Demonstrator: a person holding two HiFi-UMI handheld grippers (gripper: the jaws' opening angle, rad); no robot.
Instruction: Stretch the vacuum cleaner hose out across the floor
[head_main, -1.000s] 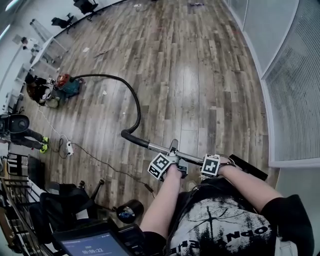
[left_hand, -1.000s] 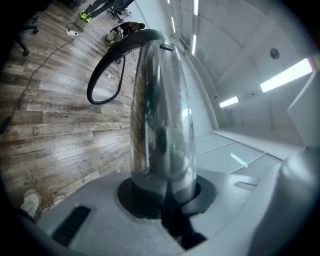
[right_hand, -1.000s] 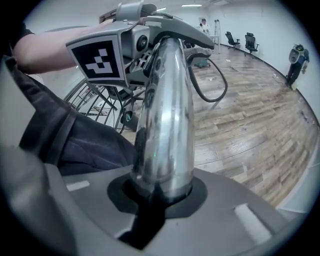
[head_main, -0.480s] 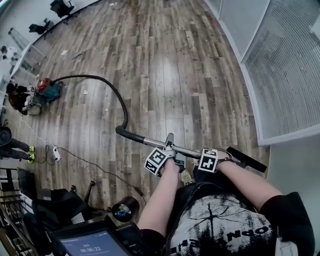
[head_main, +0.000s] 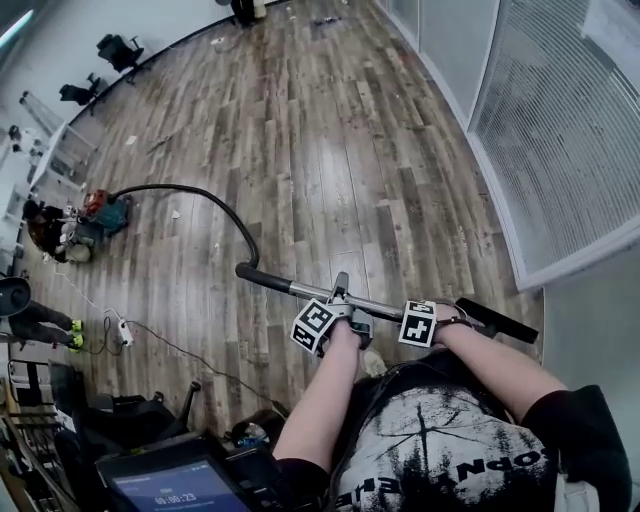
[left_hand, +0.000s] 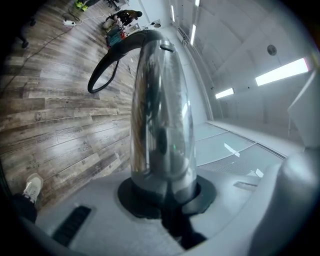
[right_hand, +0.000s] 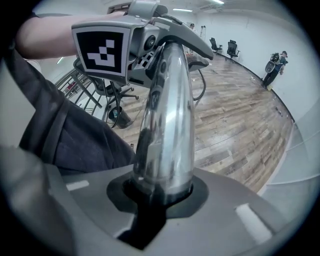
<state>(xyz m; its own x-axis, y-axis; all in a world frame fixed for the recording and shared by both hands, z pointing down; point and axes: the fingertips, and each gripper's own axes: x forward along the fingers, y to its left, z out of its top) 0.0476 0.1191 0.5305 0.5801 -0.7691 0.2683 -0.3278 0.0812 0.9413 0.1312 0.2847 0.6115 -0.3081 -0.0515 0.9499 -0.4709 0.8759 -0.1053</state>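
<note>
A black hose (head_main: 215, 203) curves over the wood floor from the red and teal vacuum cleaner (head_main: 100, 213) at the left to a shiny metal wand (head_main: 310, 291). I hold the wand level in front of me. My left gripper (head_main: 344, 298) is shut on the wand (left_hand: 160, 110) near the middle, and the hose (left_hand: 105, 70) arcs away beyond it. My right gripper (head_main: 441, 318) grips the wand (right_hand: 167, 115) closer to its black end piece (head_main: 497, 320). Its jaws have just been opening a little, with the tube still seated between them.
A person crouches beside the vacuum cleaner (head_main: 45, 228). Another person's legs in yellow shoes (head_main: 45, 327) stand near a power strip and cable (head_main: 125, 332). Office chairs (head_main: 118, 50) line the far wall. A glass partition (head_main: 560, 150) bounds the right. A tablet (head_main: 170, 488) is at the lower left.
Both grippers have carried the wand sideways together, and the view has swung with them. The vacuum cleaner sits lower in the picture. The hose keeps much the same curve.
</note>
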